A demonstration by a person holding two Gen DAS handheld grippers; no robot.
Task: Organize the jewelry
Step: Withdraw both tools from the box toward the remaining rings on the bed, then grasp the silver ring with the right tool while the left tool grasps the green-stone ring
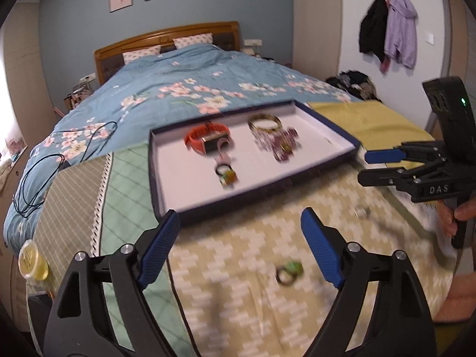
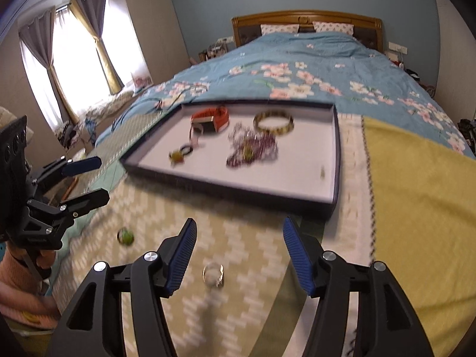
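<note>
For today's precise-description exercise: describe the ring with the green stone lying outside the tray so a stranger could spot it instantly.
Find the shallow dark-rimmed tray on the patterned cloth at the foot of the bed. On the cloth in front of it, between the jaws of the left gripper, lies the green-stone ring. Its neighbour on the cloth, the plain silver ring, has no coloured stone.

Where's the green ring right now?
The green ring lies on the patterned mat, outside the tray, between the open left gripper's fingers; the right wrist view shows it lower left.
</note>
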